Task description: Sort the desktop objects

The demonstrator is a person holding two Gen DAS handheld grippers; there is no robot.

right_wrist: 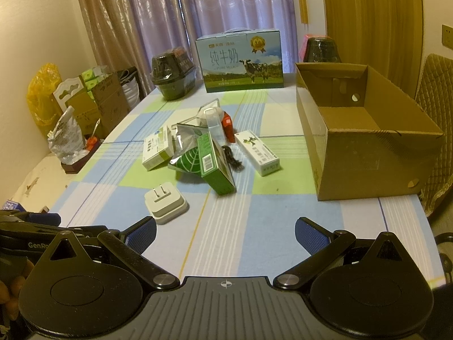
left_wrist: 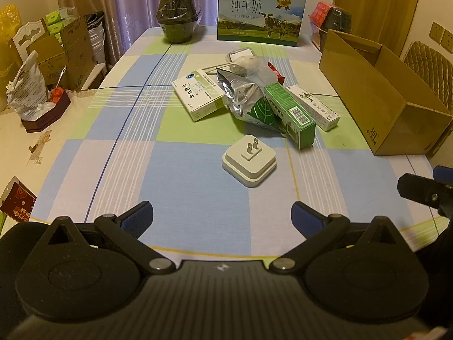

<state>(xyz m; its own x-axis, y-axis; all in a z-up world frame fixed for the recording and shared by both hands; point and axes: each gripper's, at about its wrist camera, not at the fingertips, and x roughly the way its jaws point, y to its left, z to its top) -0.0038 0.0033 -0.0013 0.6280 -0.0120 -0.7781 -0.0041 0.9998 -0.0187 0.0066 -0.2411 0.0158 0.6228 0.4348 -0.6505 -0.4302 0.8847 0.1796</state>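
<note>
— What covered the table (right_wrist: pixel 254 226)?
— A checked blue, green and white cloth.
— And on it?
— A white plug adapter (left_wrist: pixel 249 162), prongs up, near a heap of medicine boxes (left_wrist: pixel 198 93); an open cardboard box (right_wrist: pixel 365 141); a milk carton (left_wrist: pixel 260 14).

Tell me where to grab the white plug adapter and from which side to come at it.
Grip the white plug adapter across its two flat side walls, coming down from above. It lies flat on the tablecloth with its prongs pointing up, so keep the fingers outside them. It sits apart from the pile, nearest the open left hand-held gripper.
</note>
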